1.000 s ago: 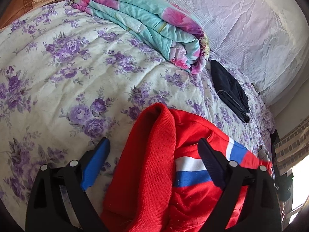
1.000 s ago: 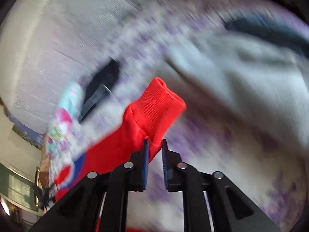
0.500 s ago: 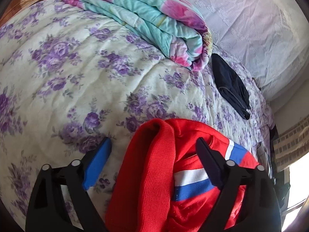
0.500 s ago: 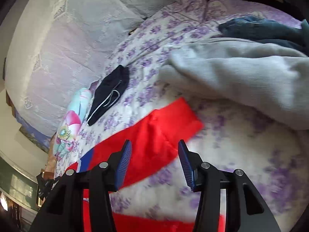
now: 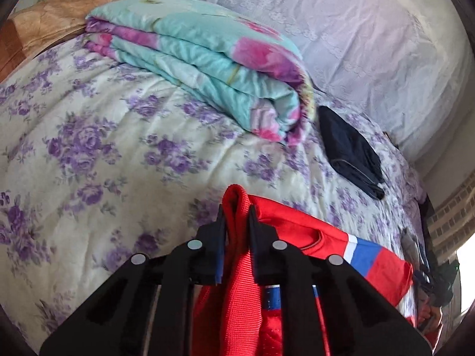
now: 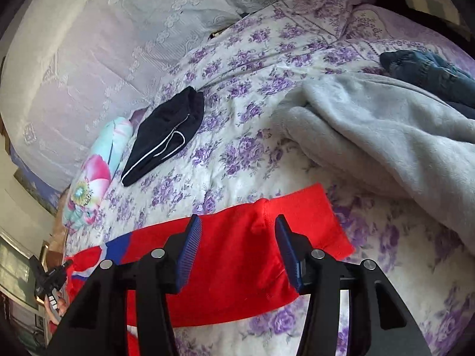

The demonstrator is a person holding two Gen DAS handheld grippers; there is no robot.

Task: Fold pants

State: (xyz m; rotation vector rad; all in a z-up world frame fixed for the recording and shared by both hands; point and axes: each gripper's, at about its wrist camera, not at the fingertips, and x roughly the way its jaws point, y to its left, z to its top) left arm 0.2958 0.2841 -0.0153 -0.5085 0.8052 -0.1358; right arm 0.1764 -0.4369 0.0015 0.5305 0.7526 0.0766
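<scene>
The red pants with a blue and white stripe lie on the floral bedspread. In the left wrist view my left gripper is shut on the ribbed red waistband, pinching a raised fold of it; the rest of the pants trails off to the right. In the right wrist view my right gripper is open, its blue-padded fingers standing either side of the flat red leg end, just above it.
A folded teal and pink quilt lies at the back. A dark folded garment lies beside it, also in the right view. A grey fleece and a dark blue garment lie right. White pillows line the headboard.
My left gripper has closed on the red waistband, which it straddled open before. My right gripper let go of the red leg end earlier and now stays open over it.
</scene>
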